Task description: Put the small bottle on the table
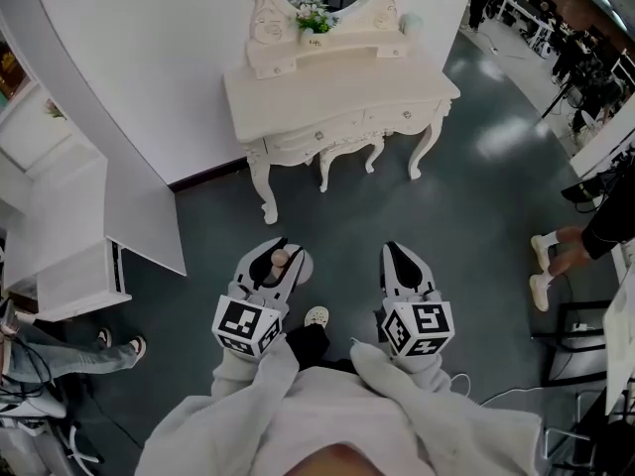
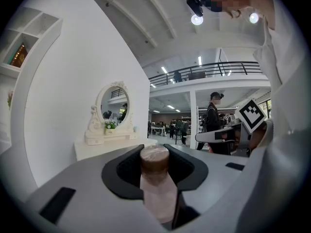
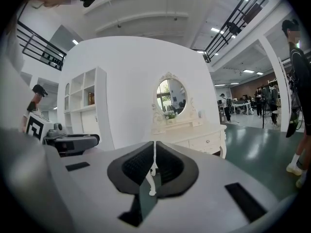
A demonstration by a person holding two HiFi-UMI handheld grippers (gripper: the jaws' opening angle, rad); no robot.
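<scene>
A small bottle (image 1: 281,260) with a brown cap and a pale pink body (image 2: 156,183) stands upright between the jaws of my left gripper (image 1: 282,250), which is shut on it. In the left gripper view the gripper (image 2: 155,153) holds the bottle by its neck and body. My right gripper (image 1: 398,253) is held beside it, shut with nothing in it; its jaws (image 3: 154,148) meet along a thin line. The ornate white dressing table (image 1: 397,85) stands ahead against the wall, well beyond both grippers over the floor. Its top (image 2: 97,148) is mostly bare.
A mirror and a small flower pot (image 1: 315,18) sit at the back of the table. A white shelf unit (image 1: 60,236) stands at the left. One person's feet (image 1: 544,266) are at the right, another's legs (image 1: 60,353) at the lower left. The floor is dark green.
</scene>
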